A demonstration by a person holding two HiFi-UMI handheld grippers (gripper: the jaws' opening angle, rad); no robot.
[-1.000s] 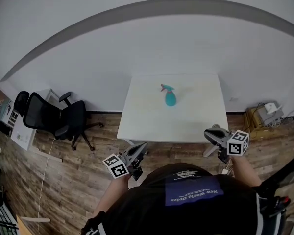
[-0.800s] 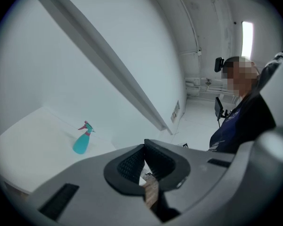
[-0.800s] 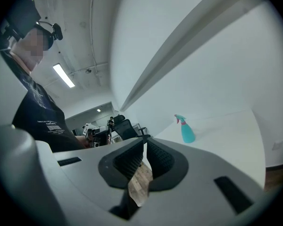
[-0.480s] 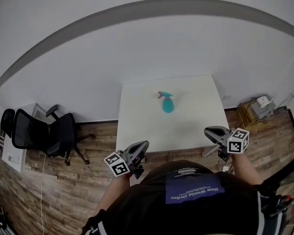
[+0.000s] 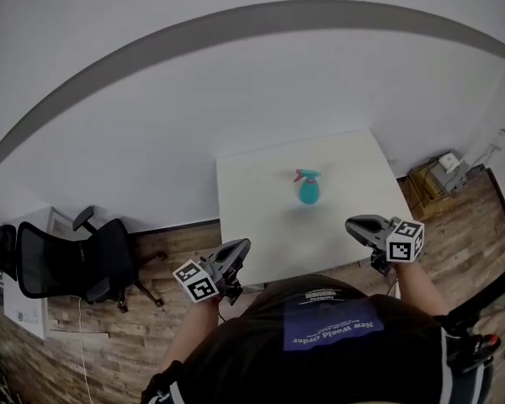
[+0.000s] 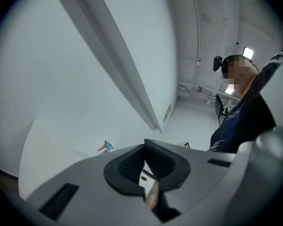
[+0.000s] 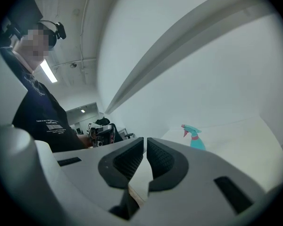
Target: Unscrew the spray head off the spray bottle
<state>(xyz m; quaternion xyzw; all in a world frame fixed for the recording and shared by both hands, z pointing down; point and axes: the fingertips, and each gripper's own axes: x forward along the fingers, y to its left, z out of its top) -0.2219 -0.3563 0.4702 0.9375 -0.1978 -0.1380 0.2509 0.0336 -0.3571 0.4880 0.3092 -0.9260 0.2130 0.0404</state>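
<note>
A teal spray bottle [image 5: 308,188] with a teal and pink spray head stands upright near the middle of the white table [image 5: 252,225]. It shows small in the left gripper view [image 6: 105,147] and in the right gripper view [image 7: 193,136]. My left gripper [image 5: 242,248] is shut and empty, held near the table's front left edge. My right gripper [image 5: 353,225] is shut and empty too, near the front right edge. Both are well short of the bottle.
A black office chair [image 5: 76,263] stands on the wood floor left of the table. Boxes and gear [image 5: 442,175] lie on the floor at the right. A white wall [image 5: 236,82] runs behind the table. The person's dark shirt [image 5: 328,343] fills the bottom of the head view.
The view has swung, so the table and bottle now sit closer and further right in the picture. Both grippers have come up to the table's front edge, still shut.
</note>
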